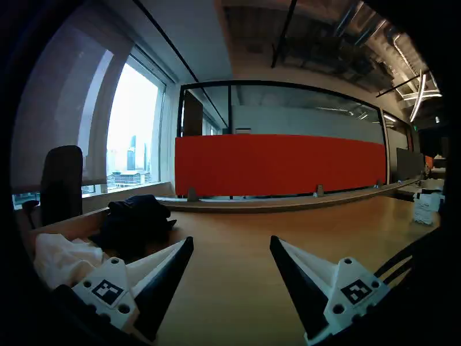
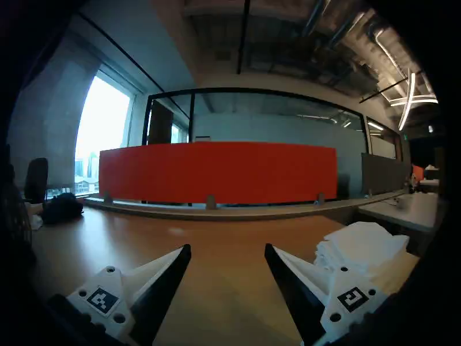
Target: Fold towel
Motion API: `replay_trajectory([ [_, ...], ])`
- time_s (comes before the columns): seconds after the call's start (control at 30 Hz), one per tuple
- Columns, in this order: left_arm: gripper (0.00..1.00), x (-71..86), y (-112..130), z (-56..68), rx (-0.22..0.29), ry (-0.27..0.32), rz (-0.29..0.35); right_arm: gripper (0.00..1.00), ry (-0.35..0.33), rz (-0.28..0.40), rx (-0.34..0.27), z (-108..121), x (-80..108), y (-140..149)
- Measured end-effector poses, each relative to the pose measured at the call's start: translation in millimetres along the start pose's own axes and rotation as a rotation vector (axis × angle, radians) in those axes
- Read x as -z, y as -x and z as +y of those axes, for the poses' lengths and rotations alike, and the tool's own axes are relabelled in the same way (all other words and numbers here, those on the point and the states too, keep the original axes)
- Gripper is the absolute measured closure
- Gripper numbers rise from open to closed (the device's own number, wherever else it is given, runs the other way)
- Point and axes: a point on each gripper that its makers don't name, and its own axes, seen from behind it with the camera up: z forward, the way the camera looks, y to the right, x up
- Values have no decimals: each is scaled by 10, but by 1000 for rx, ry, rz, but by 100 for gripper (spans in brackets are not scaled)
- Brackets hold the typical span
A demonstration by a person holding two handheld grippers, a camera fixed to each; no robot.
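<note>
Left claw [image 1: 231, 239]: fingers spread wide apart, nothing between them, bare wood of the bench [image 1: 242, 271] showing in the gap. It hangs low over the bench.

Right claw [image 2: 227, 247]: fingers likewise spread wide, gripping nothing, low over the bench top.

Towel, left gripper view: a crumpled white towel [image 1: 60, 259] lies in a loose heap toward the left edge of the bench, just beside the outer side of the claw's left finger. Contact with the finger cannot be judged. A dark bundle of cloth [image 1: 135, 222] sits behind it, farther toward the back edge.

Towel, right gripper view: a stack of folded white towels [image 2: 363, 245] sits at the right edge of the bench, close behind the claw's right finger. Layers are squared but slightly offset. The dark bundle appears small, far off toward the left edge.

Surroundings: a red divider panel [image 1: 279, 164] stands along the back edge of the bench, with glass partition above it. A dark chair [image 1: 60, 181] stands at the left before a bright window [image 1: 135, 138]. A small white item [image 1: 426, 207] at the far right edge is too indistinct to identify.
</note>
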Motion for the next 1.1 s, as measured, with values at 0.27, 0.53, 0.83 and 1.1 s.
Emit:
replay_trajectory([
  [0.27, 1, 2, 0, 0, 0, 0, 0, 1, -4, -1, -1, -7, 1, 11],
  [0.53, 1, 4, -3, 2, 0, 0, 0, 0, -6, -1, -1, -10, 4, 16],
  [0.83, 1, 0, -12, -2, 0, 0, 0, 0, -6, -1, -1, -8, 4, 18],
  [1.1, 1, 6, -26, -4, 0, 0, -1, 1, -6, -1, -1, -10, 1, 13],
])
